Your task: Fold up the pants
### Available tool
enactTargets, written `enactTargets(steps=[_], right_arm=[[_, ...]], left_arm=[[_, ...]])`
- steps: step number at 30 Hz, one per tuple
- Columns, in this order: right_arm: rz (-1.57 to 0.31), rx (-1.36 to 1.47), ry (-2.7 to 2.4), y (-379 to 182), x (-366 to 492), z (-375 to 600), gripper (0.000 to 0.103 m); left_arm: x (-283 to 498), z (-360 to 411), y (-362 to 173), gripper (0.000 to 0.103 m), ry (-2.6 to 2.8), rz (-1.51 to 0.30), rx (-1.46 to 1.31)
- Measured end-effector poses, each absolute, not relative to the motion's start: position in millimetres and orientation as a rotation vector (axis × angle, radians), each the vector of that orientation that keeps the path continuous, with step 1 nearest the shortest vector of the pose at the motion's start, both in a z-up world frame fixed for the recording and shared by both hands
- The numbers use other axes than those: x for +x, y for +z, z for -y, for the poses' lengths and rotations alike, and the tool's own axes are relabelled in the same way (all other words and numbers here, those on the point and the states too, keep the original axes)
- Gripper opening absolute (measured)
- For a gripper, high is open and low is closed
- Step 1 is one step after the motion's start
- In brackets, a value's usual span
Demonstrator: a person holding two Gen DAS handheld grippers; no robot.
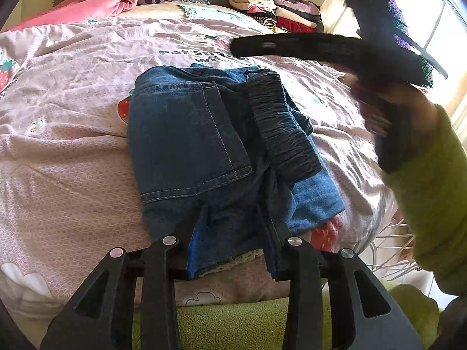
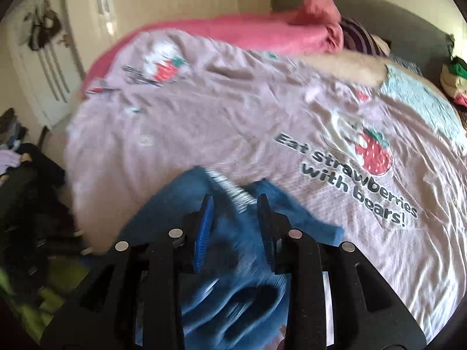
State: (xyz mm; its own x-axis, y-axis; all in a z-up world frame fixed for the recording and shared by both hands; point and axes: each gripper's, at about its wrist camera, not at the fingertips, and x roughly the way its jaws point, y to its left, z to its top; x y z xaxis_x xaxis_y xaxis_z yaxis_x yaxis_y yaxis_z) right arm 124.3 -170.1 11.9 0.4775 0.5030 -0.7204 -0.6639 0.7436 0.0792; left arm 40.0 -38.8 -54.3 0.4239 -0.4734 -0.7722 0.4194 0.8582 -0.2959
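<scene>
The pants point(image 1: 210, 145) lie folded into a compact bundle on the bed point(image 1: 73, 151), near its front edge. A back pocket faces up on one side; the dark elastic waistband point(image 1: 280, 128) runs across the other, with a lighter denim layer showing beneath it at the bundle's corner.

Left tool point(image 1: 233, 221): fingers apart, one to each side of the near edge of the bundle. The tips sit at or on the denim; no cloth is pinched between them. Judged purpose: to hold the bundle's near edge in place or to square it.

Right tool point(image 2: 235, 218): fingers apart, nothing gripped. In the right wrist view it hangs above the pants point(image 2: 233, 277), which are blurred by motion. In the left wrist view the right tool point(image 1: 292, 45) is raised well above the bed at the far right side of the bundle, held in a hand with a green sleeve point(image 1: 432, 198).

Judged status: folding is largely complete. The bundle is thick and uneven; the waistband side stands higher, so the top layer may slide or spring open if left unpressed.

A stack of folded clothes point(image 1: 274, 8) sits at the far corner of the bed. This is the probable place for the finished bundle.
</scene>
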Motion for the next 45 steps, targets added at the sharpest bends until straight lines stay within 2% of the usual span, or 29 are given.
enactTargets(steps=[4,8,15,21,23,33,35,39,45], right_arm=[[-0.810,-0.293,0.760,-1.5,90.8,166.1,0.038],[-0.877,-0.396,0.608,-34.3,91.9,169.6,0.038],[-0.889,-0.244,0.613,-35.9,97.4,181.8,0.041],[-0.837,-0.164,0.618,-11.6,78.2,191.8,0.047],[-0.825,-0.156,0.616,-5.9,74.4,195.7,0.050],[-0.743,-0.140,0.574,26.0,58.5,211.6,0.068],[-0.728,-0.132,0.567,31.1,55.5,214.0,0.071],[-0.701,-0.132,0.552,39.7,49.2,216.3,0.077],[-0.656,-0.149,0.513,52.5,39.3,222.0,0.085]], left_arm=[[40.7,38.7,-54.7,0.034,-0.557,-0.988,-0.058],[41.1,42.0,-55.1,0.034,-0.551,-0.992,-0.044],[41.7,45.1,-54.1,0.034,-0.529,-0.994,-0.028],[35.5,43.5,-43.0,0.043,-0.505,-0.979,-0.029],[32.8,41.5,-38.1,0.055,-0.511,-0.971,-0.040],[20.7,41.1,-14.6,0.060,-0.502,-0.914,-0.027],[19.7,39.6,-10.1,0.069,-0.497,-0.902,-0.028],[17.4,37.1,-2.2,0.071,-0.486,-0.881,-0.032],[14.9,34.4,5.9,0.082,-0.472,-0.859,-0.034]])
